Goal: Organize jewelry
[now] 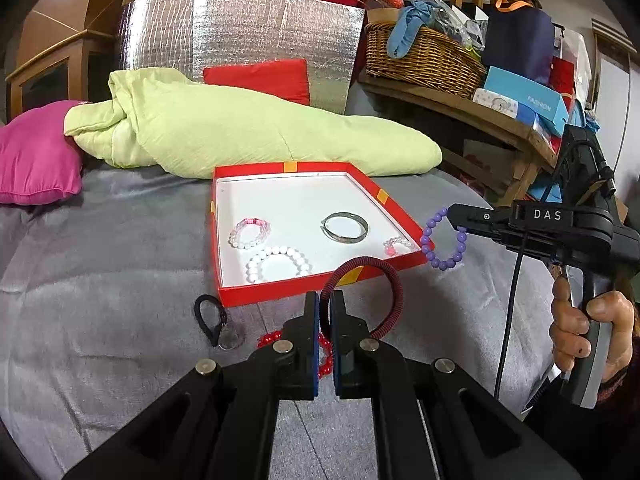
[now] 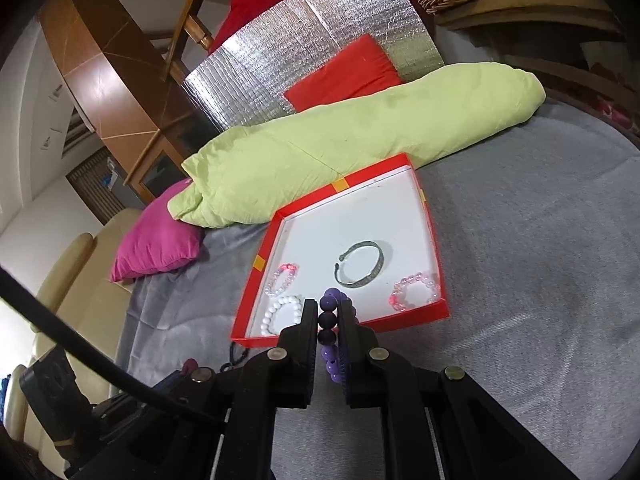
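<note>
A red box lid with a white inside lies on the grey bedspread. It holds a silver bangle, a white bead bracelet and two pink bead bracelets. My left gripper is shut on a dark red cord bracelet, held just in front of the box's near edge. My right gripper is shut on a purple bead bracelet, held over the box's right near corner.
A black cord loop and red beads lie on the bedspread in front of the box. A green pillow, pink cushion and red cushion lie behind. A wicker basket and boxes stand on a shelf at right.
</note>
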